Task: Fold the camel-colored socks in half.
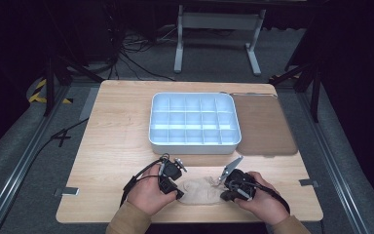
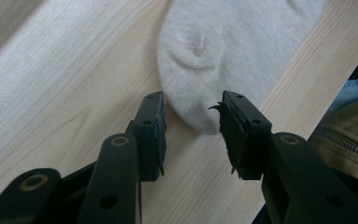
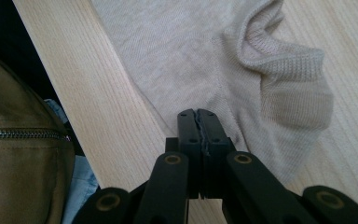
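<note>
A beige sock (image 1: 199,191) lies flat near the table's front edge, between my two hands. My left gripper (image 1: 178,192) is at its left end. In the left gripper view the rounded toe of the sock (image 2: 223,51) sits between the jaws of the left gripper (image 2: 191,114), which stand open, the pads apart from the cloth. My right gripper (image 1: 222,188) is at the sock's right end. In the right gripper view its jaws (image 3: 198,116) are pressed together on the fabric of the sock (image 3: 191,60), next to the ribbed cuff (image 3: 284,60).
A white tray (image 1: 193,144) with several empty compartments stands at the table's middle back. A brown mat (image 1: 265,126) lies to its right. The table's front edge (image 2: 303,70) runs close by the sock, with a person's tan zipped jacket (image 3: 18,154) just beyond it.
</note>
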{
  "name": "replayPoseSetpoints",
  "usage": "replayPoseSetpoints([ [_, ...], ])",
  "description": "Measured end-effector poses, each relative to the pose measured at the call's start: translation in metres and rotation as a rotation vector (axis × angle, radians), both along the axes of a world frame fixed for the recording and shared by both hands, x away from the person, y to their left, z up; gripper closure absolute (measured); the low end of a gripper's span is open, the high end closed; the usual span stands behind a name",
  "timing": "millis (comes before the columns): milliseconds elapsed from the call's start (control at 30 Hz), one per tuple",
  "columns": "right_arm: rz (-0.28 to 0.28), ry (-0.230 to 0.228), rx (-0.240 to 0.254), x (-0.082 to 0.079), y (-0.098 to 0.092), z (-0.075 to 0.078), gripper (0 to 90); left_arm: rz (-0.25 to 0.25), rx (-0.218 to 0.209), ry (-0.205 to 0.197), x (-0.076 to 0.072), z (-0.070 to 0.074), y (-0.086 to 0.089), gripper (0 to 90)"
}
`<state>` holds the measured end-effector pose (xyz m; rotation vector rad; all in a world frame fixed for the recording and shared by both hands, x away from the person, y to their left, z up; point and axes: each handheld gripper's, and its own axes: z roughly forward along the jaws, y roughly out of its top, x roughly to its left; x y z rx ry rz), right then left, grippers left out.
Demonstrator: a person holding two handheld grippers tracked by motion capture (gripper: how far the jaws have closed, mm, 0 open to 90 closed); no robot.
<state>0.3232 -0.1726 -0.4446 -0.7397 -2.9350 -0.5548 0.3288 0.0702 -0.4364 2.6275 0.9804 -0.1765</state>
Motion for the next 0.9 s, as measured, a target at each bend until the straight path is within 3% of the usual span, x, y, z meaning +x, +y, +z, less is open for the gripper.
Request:
replayPoseSetpoints([
  [67,0.001,-0.001,0.000,0.000,0.000,0.000,89.9,-0.003,0.023,0.002,-0.001,-0.002,-0.003,61.2],
  [100,0.003,0.001,-0.001,0.000,0.000,0.000,89.8,-0.023,0.074,0.010,-0.004,-0.004,-0.008,61.5],
  [267,0.004,-0.012,-0.013,-0.002,0.002,0.000,89.8,-0.039,0.095,-0.001,-0.007,-0.003,-0.014,63.8],
  [400,0.006,-0.013,-0.016,-0.002,0.002,0.001,89.8,-0.026,0.072,0.003,-0.005,-0.004,-0.013,68.1],
  [567,0.016,-0.025,-0.021,-0.004,0.003,0.001,89.8,-0.012,0.050,0.016,-0.005,-0.004,-0.013,85.6],
  [733,0.021,-0.021,-0.008,-0.003,0.000,0.004,89.8,0.007,0.059,0.009,-0.004,-0.001,-0.010,86.5],
  [900,-0.040,-0.035,0.012,0.001,-0.011,0.010,89.9,0.026,0.060,0.006,-0.002,0.006,-0.001,86.5],
])
